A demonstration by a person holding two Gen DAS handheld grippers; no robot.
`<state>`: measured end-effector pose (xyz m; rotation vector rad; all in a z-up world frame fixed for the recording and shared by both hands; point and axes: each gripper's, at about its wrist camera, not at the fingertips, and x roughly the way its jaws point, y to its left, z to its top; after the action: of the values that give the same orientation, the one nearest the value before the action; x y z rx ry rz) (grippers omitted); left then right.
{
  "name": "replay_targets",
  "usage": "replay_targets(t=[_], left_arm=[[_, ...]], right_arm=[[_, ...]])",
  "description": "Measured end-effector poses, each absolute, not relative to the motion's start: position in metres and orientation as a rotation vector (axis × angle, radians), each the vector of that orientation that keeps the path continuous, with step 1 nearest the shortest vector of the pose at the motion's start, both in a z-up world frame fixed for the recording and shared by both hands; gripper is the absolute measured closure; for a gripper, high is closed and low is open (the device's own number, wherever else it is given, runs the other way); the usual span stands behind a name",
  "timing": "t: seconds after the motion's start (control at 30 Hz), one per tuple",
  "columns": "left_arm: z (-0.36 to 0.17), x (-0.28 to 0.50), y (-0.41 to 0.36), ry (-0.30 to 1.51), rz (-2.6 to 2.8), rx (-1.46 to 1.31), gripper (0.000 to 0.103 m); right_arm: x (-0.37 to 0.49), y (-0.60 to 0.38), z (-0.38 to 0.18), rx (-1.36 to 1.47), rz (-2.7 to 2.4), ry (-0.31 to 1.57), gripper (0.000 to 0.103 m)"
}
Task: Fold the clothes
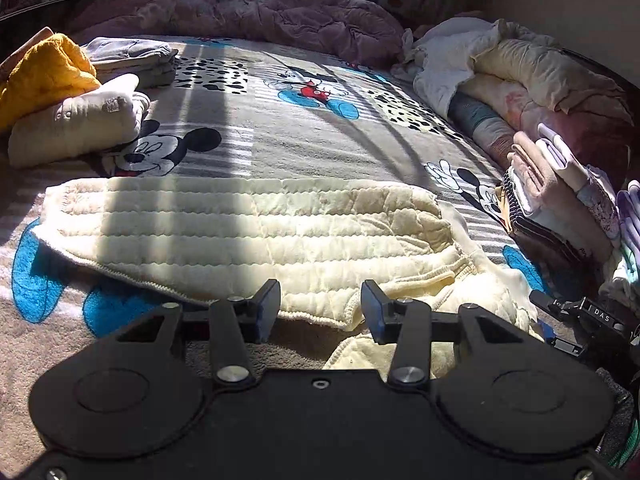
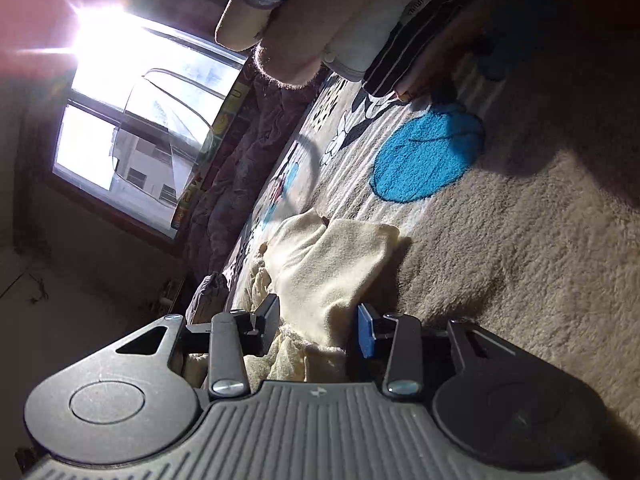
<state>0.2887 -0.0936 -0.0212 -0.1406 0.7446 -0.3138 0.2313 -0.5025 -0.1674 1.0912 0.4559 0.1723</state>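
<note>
Your left gripper (image 1: 320,306) hangs over the near hem of the cream quilted garment (image 1: 248,224), jaws parted and pressing on nothing. The garment lies spread flat across the cartoon-print blanket (image 1: 304,136) on the bed, part in sunlight, part in shadow. Your right gripper (image 2: 318,326) is rolled on its side, jaws apart, with a loose end of the same cream cloth lying between them, unpinched. Folded stacks (image 1: 560,200) sit at the right edge.

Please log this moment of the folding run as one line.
task: fold clothes | cream garment: flat on bed blanket | left hand-held gripper: open, empty | right hand-held gripper: open, over garment
</note>
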Motion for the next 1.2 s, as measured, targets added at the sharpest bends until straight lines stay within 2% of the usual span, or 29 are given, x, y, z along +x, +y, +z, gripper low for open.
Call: replay_targets(t=[0.33, 0.4, 0.43, 0.5, 0.67, 0.73, 0.77, 0.8, 0.83, 0.87, 0.9, 1.0, 1.1, 1.2], left_arm=[[-0.021, 0.405, -0.240, 0.770, -0.545, 0.161, 0.060], [-0.021, 0.420, -0.272, 0.754, -0.602, 0.296, 0.060], [-0.023, 0.426, -0.283, 0.760, -0.638, 0.358, 0.059], [-0.030, 0.439, -0.304, 0.768, -0.715, 0.504, 0.049], [-0.050, 0.480, -0.322, 0.912, -0.820, 0.590, 0.049], [-0.059, 0.486, -0.326, 0.970, -0.847, 0.604, 0.050], [-0.063, 0.483, -0.328, 0.967, -0.855, 0.640, 0.057], [-0.067, 0.480, -0.329, 0.959, -0.863, 0.672, 0.079], [-0.065, 0.476, -0.328, 0.924, -0.873, 0.676, 0.094], [-0.064, 0.472, -0.327, 0.888, -0.882, 0.680, 0.103], [-0.062, 0.468, -0.326, 0.850, -0.889, 0.680, 0.103], [-0.047, 0.473, -0.320, 0.736, -0.888, 0.563, 0.103], [-0.056, 0.488, -0.326, 0.723, -0.822, 0.505, 0.102], [-0.075, 0.503, -0.333, 0.748, -0.698, 0.525, 0.100]], right_arm=[[0.253, -0.513, -0.166, 1.103, 0.173, 0.449, 0.062], [0.258, -0.514, -0.167, 1.101, 0.167, 0.445, 0.062], [0.261, -0.512, -0.165, 1.085, 0.164, 0.449, 0.062], [0.267, -0.506, -0.162, 1.037, 0.159, 0.464, 0.062], [0.274, -0.496, -0.157, 0.962, 0.169, 0.498, 0.062], [0.276, -0.498, -0.157, 0.963, 0.178, 0.499, 0.065], [0.277, -0.499, -0.158, 0.967, 0.184, 0.499, 0.068], [0.278, -0.500, -0.159, 0.979, 0.189, 0.496, 0.074], [0.278, -0.501, -0.160, 0.990, 0.193, 0.491, 0.081], [0.279, -0.502, -0.160, 0.994, 0.194, 0.486, 0.086], [0.279, -0.502, -0.158, 0.990, 0.195, 0.472, 0.092], [0.278, -0.501, -0.143, 0.928, 0.199, 0.386, 0.097], [0.282, -0.501, -0.129, 0.842, 0.156, 0.318, 0.097], [0.291, -0.505, -0.143, 0.821, 0.028, 0.414, 0.097]])
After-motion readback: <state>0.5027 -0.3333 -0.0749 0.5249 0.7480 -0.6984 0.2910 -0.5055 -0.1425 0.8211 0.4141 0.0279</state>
